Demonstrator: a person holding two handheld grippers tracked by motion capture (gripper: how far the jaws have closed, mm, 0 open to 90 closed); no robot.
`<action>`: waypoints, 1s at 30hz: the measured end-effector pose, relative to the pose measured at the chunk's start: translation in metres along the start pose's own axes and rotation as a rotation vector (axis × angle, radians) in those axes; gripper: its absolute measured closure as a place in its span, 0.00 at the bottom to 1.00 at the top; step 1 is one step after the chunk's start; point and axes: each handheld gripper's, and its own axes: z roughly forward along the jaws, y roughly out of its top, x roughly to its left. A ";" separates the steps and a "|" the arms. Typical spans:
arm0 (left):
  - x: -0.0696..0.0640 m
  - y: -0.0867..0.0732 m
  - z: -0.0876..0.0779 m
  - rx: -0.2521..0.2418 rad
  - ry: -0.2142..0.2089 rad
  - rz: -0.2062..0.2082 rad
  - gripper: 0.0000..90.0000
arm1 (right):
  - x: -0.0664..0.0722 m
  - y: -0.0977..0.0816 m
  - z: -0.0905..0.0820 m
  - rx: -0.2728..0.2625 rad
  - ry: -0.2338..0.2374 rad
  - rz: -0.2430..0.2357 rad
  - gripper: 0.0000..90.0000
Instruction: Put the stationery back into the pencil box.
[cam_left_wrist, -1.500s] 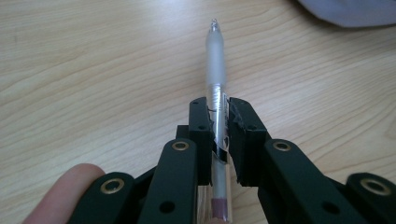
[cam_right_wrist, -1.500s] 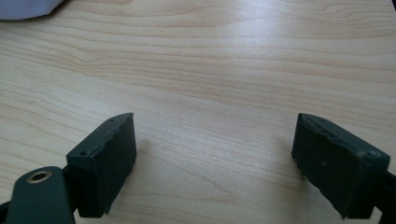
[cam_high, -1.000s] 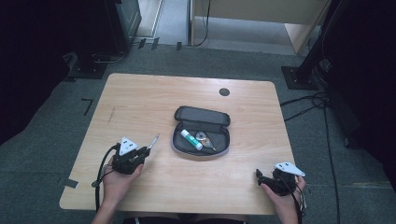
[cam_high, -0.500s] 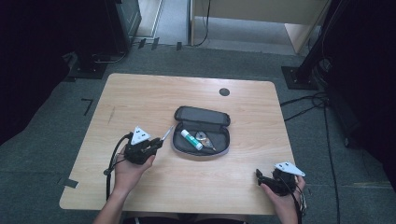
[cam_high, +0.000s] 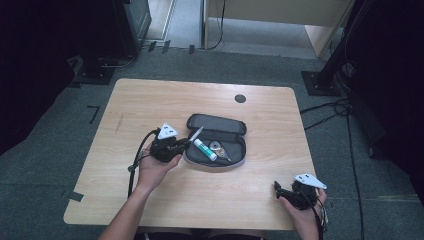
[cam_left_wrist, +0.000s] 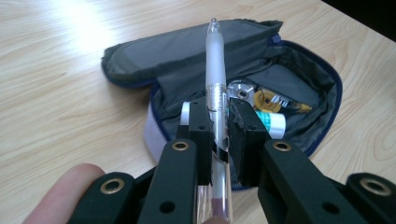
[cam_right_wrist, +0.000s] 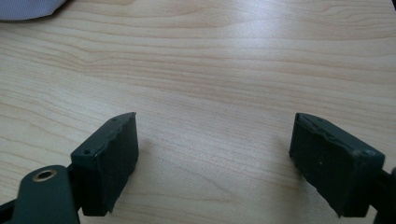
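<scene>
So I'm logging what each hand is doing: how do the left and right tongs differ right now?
The left tongs are shut on a clear pen; the right tongs stand open and hold nothing. The left ones hang beside the open pencil case; the right ones sit near the table's front edge. Both have black jaws.

High view sits above your near side, facing forward and down; whole tabletop (cam_high: 150, 100) fits, floor beyond. Left gripper view rides your left gripper (cam_left_wrist: 218, 140), looking along its jaws, very close over the open pencil case (cam_left_wrist: 299, 88); that case (cam_high: 216, 142) is shared with the high view. Right gripper view rides your right gripper (cam_right_wrist: 215, 154), tilted down, close on bare tabletop.
</scene>
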 end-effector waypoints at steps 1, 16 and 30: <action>0.000 0.002 0.002 0.000 -0.007 0.002 0.90 | 0.000 0.000 0.000 0.000 0.001 0.000 0.17; -0.006 0.018 0.050 0.042 -0.100 0.063 0.90 | 0.000 0.000 0.000 -0.001 0.003 0.001 0.18; -0.006 0.009 0.069 0.117 -0.091 0.137 0.89 | 0.000 0.000 0.000 -0.002 0.003 0.003 0.18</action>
